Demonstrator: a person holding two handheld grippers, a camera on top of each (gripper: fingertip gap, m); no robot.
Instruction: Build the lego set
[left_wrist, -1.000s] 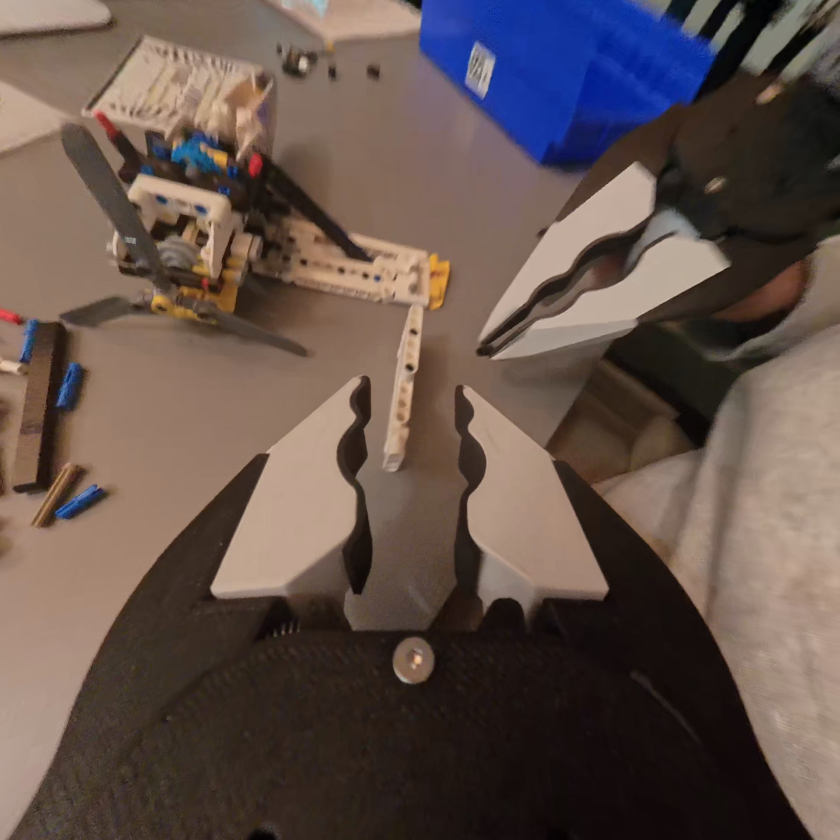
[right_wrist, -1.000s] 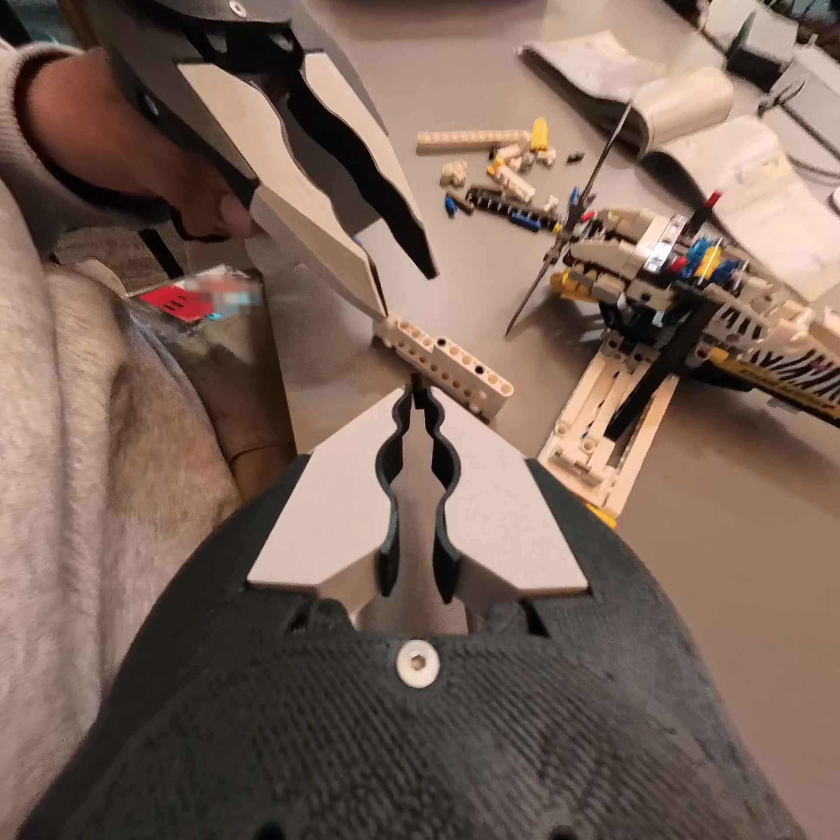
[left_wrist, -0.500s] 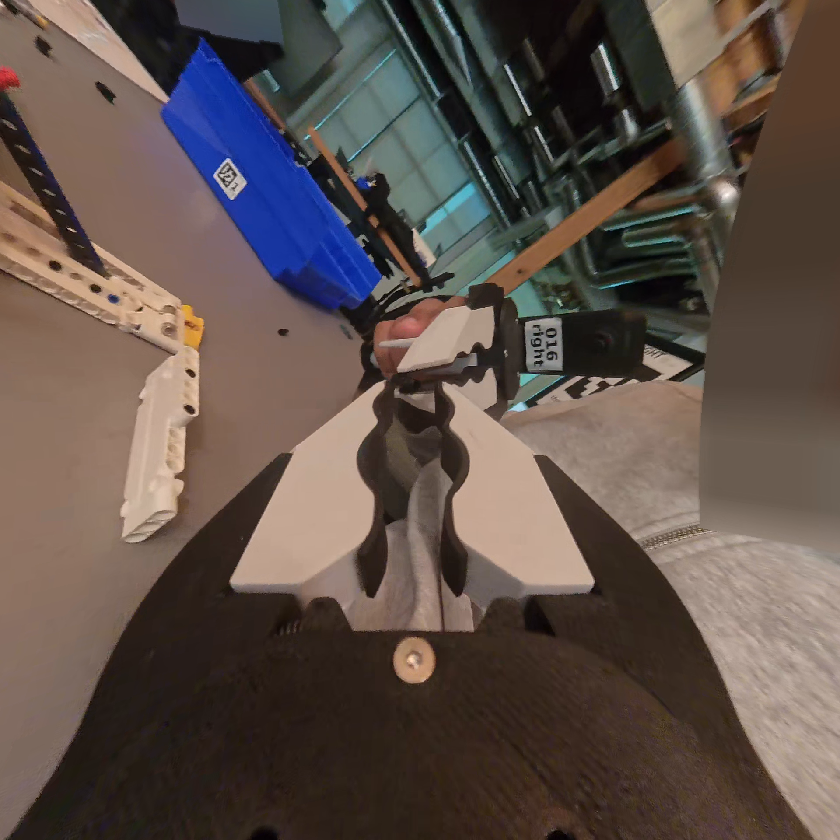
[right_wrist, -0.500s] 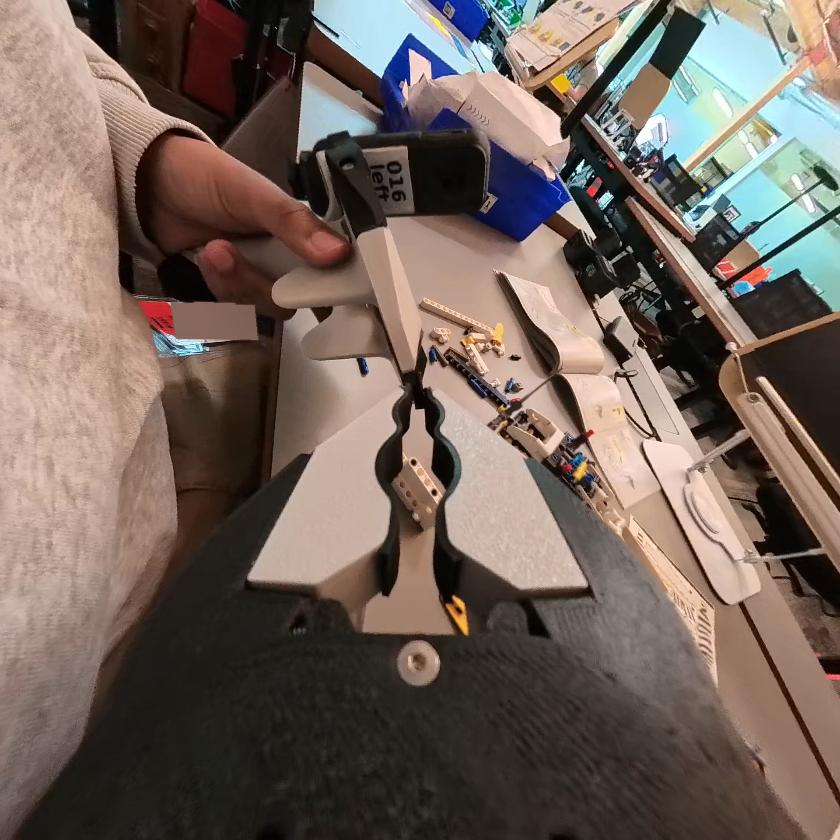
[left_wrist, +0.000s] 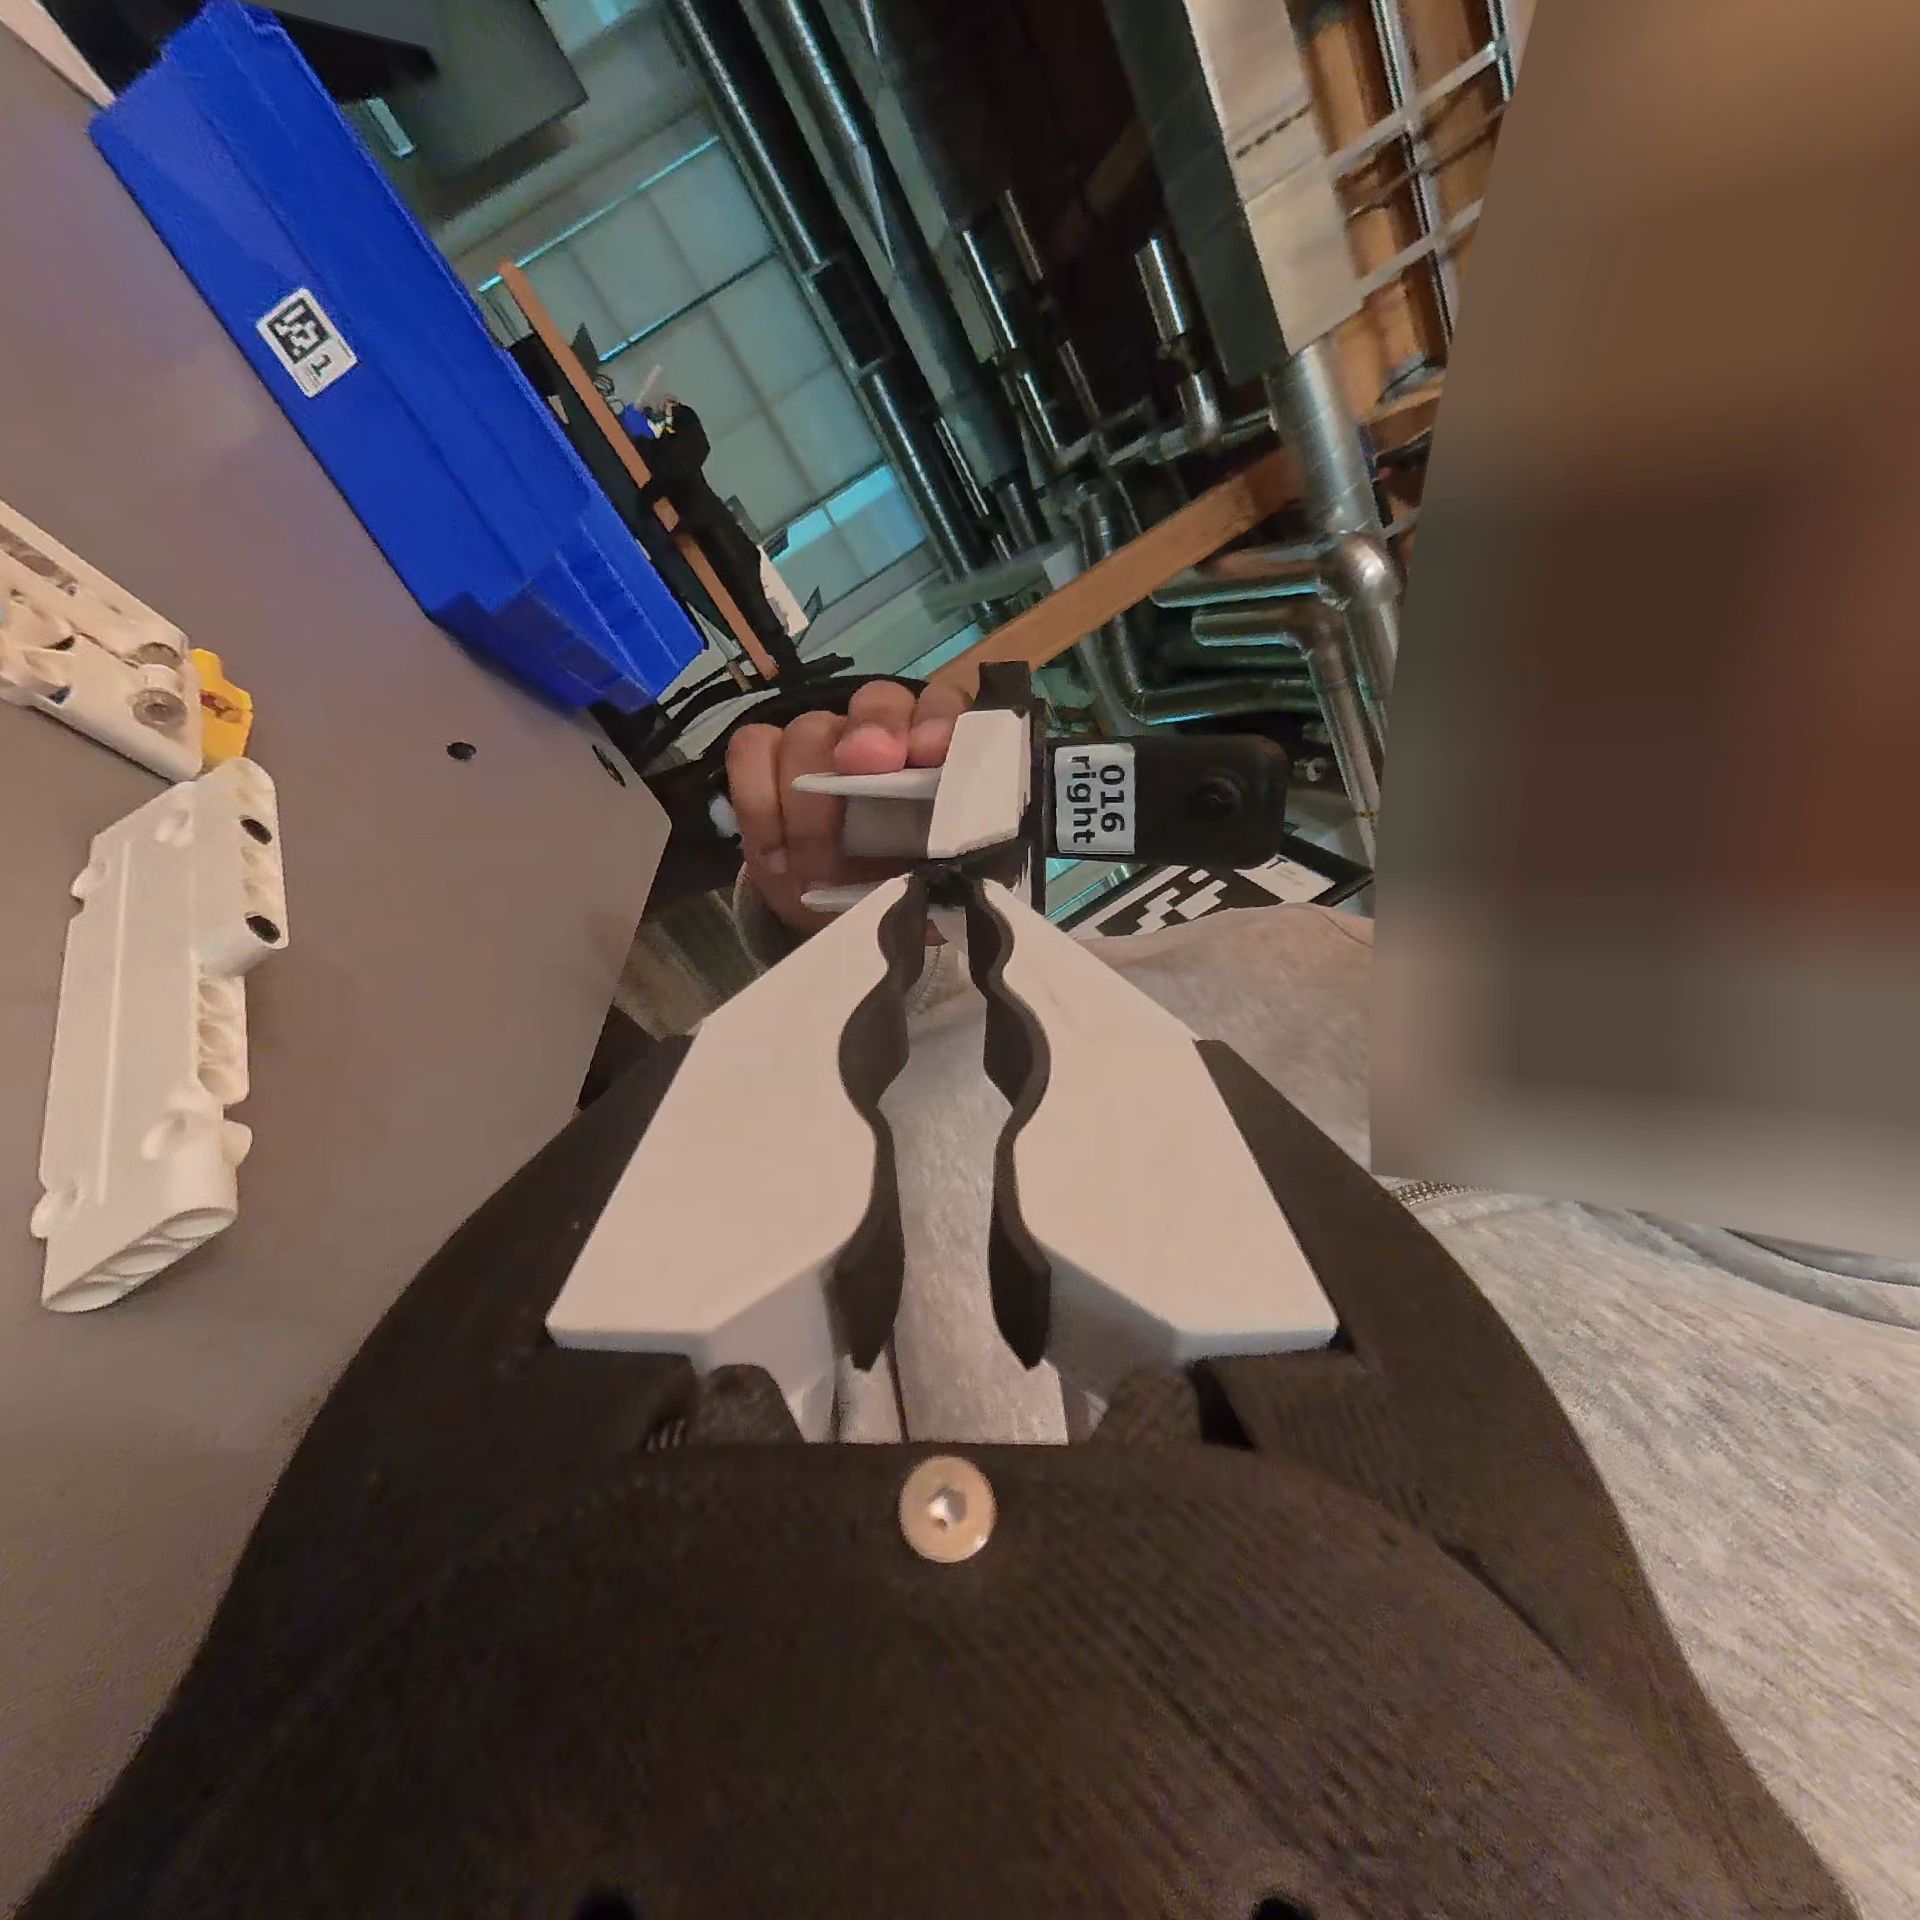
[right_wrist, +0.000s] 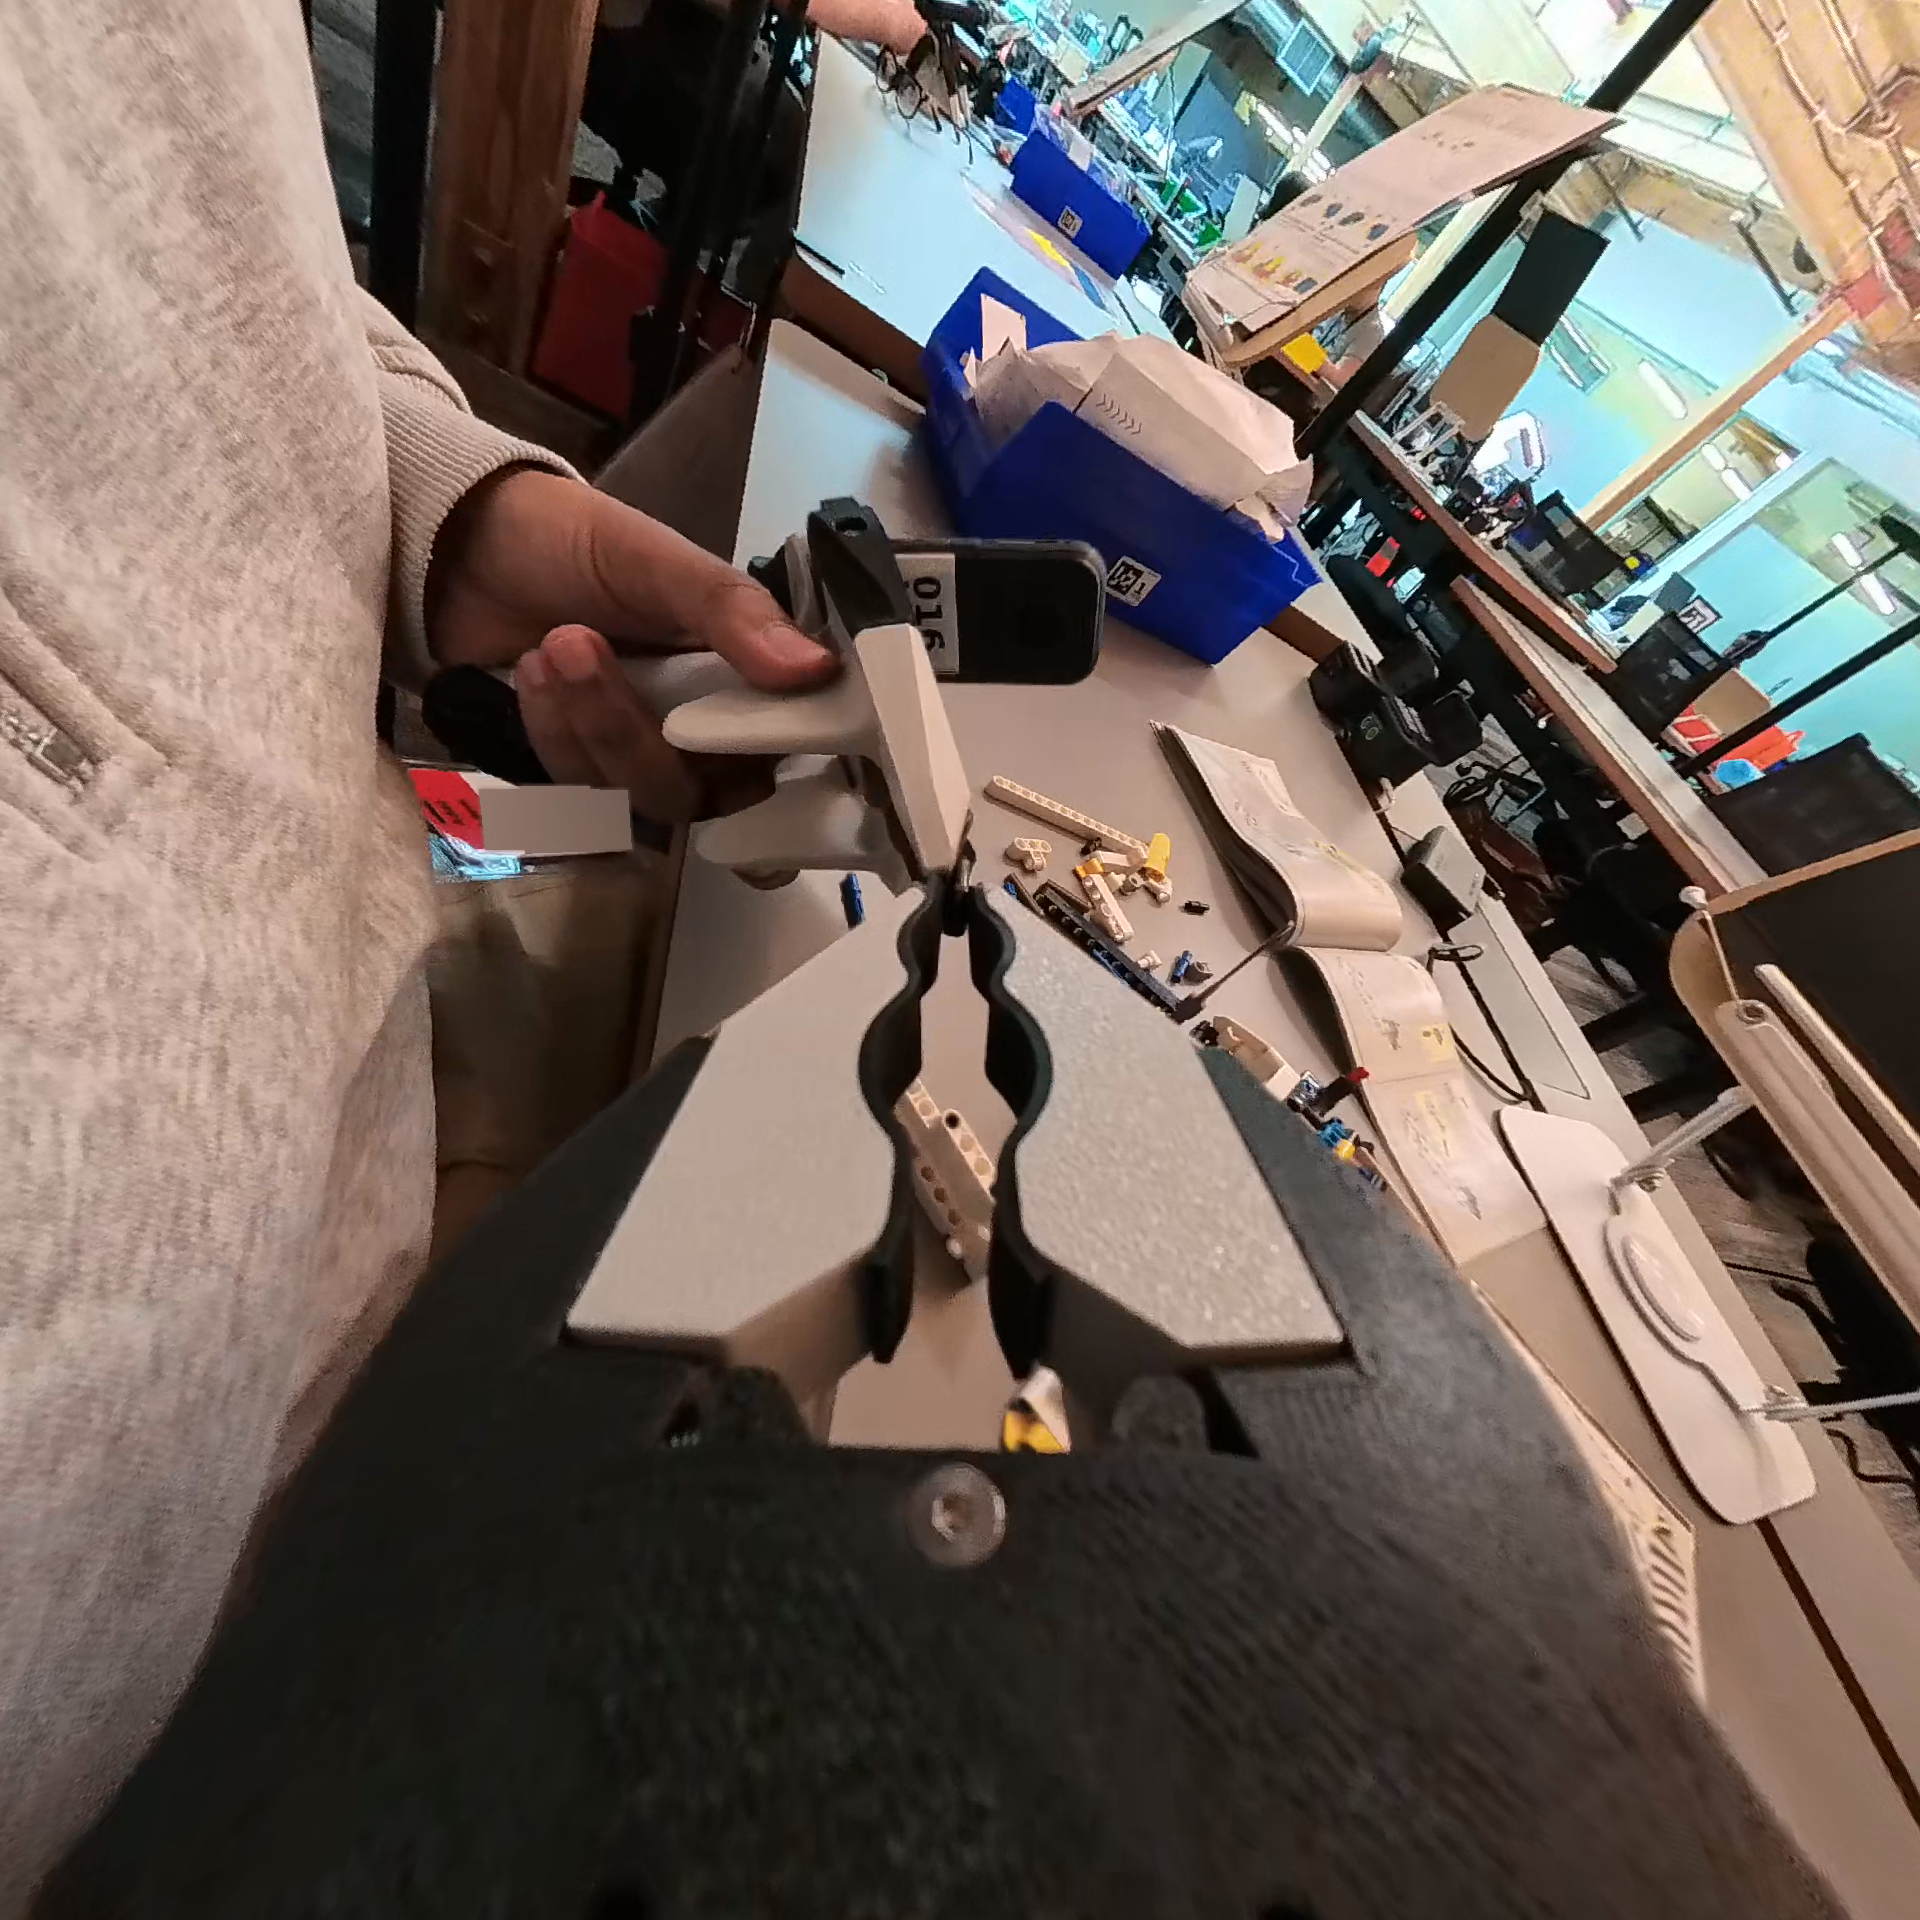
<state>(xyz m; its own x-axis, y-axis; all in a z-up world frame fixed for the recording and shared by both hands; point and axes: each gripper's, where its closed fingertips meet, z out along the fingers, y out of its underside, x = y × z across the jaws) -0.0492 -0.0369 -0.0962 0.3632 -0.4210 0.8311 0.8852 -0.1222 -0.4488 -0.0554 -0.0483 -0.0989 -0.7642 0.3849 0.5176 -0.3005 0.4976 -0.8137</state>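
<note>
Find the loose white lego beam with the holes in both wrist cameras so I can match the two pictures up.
Left wrist view: the white lego beam lies flat on the grey table at the left edge, just below a yellow piece.
Right wrist view: only part of it shows, through the gap between the right gripper fingers, near the centre.
Shared landmark: the blue bin on the table behind.
</note>
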